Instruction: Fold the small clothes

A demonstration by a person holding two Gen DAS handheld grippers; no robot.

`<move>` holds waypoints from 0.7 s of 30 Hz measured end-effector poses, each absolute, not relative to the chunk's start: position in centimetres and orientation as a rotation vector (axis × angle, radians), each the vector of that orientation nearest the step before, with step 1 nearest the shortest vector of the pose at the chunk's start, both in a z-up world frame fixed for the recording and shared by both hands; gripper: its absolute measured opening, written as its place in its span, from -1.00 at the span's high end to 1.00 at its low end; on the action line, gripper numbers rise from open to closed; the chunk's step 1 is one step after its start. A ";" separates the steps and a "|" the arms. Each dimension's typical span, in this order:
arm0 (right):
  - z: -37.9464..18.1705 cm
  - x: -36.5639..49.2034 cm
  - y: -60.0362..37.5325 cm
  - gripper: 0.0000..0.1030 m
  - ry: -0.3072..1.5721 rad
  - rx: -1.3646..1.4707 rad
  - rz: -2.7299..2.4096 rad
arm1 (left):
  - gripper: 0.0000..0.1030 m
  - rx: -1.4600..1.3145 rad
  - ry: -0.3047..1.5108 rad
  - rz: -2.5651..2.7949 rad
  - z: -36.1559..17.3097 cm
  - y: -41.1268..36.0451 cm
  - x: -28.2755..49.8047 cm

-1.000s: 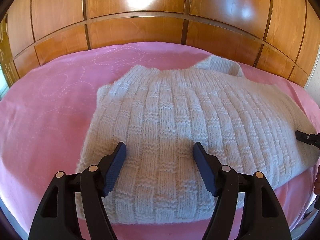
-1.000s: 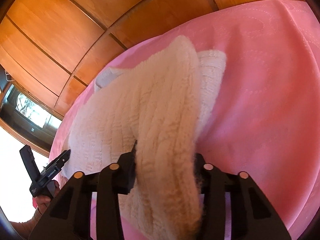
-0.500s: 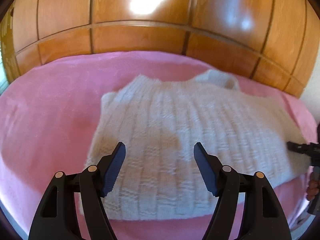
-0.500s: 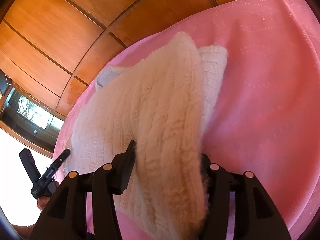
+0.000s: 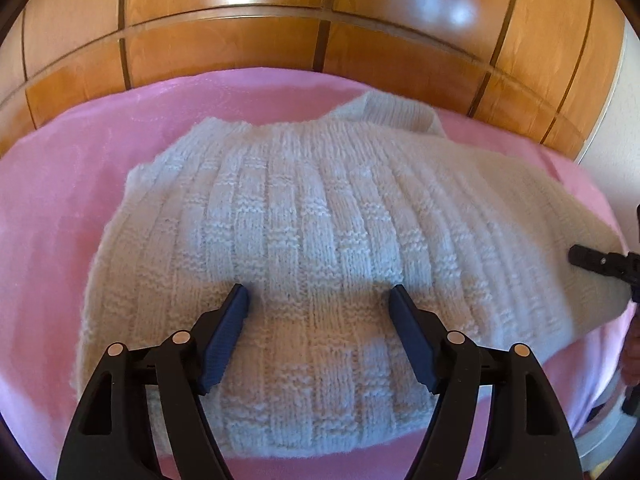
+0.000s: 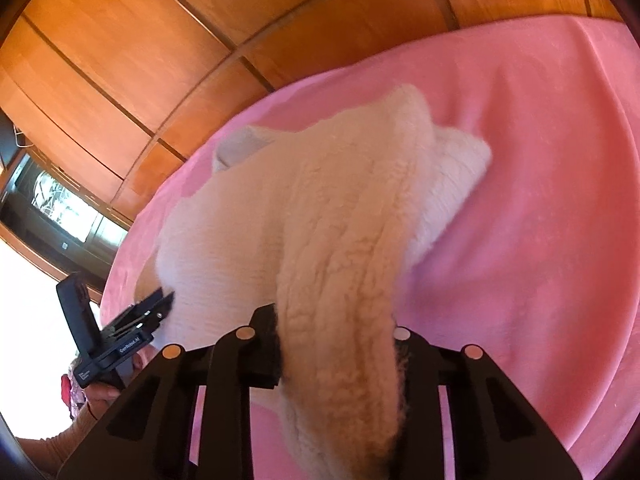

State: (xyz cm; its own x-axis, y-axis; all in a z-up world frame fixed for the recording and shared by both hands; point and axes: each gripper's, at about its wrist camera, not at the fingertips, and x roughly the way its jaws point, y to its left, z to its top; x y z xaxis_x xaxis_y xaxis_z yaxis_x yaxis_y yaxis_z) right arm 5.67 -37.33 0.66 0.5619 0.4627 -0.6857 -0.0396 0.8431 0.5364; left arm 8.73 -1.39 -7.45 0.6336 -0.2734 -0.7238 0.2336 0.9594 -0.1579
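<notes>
Since a second earlier, the right hand-held gripper (image 6: 336, 344) lifted the sweater (image 5: 320, 240), jaws closing on it; left hand-held gripper (image 5: 318, 300) hovered released.

The sweater (image 5: 320, 240) under my left tool (image 5: 318, 300) is chunky cream wool, knitted in raised ribs and blocks, matt and fuzzy, and the fold between the closing jaws of my right tool (image 6: 336, 328) shows a looser, woollier nap. It lies on a pink bedspread (image 5: 60, 220) of soft matt cloth with faint stitched swirls, and at twelve o'clock the wooden panelling (image 5: 400, 40) is lacquered smooth and throws glossy glare. My tools are matt black plastic with small pale rivet heads, and the left one's pads (image 5: 224, 336) are dark blue and finely ridged.
</notes>
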 end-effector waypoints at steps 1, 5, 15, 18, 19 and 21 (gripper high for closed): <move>1.5 5.7 -36.7 0.49 0.921 0.498 0.318 | -0.36 -0.097 0.838 -0.313 -7.1 -0.6 8.7; 4.2 6.4 -34.0 0.50 0.876 0.487 0.366 | -0.16 -0.281 0.850 -0.396 -6.2 2.5 8.9; 7.6 10.5 -17.9 0.51 0.861 0.338 0.585 | -0.16 -0.513 0.803 -0.430 -4.9 10.8 8.3; 5.7 11.1 -12.2 0.43 0.928 0.228 0.626 | -0.16 -0.552 0.793 -0.412 -5.1 12.9 8.1; 5.0 11.0 -10.8 0.27 0.943 0.200 0.648 | -0.16 -0.559 0.792 -0.407 -5.1 13.2 8.0; 4.1 10.5 -8.9 -0.12 0.952 0.197 0.714 | -0.16 -0.588 0.795 -0.407 -5.3 14.5 7.7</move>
State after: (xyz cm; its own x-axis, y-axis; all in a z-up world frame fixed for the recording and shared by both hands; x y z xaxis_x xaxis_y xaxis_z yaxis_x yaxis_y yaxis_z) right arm 10.51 -8.87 4.11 0.3736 0.6363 -0.6749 -0.4701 0.7571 0.4536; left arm 7.74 14.46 -5.25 0.6375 -0.5463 -0.5434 0.1218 0.7678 -0.6291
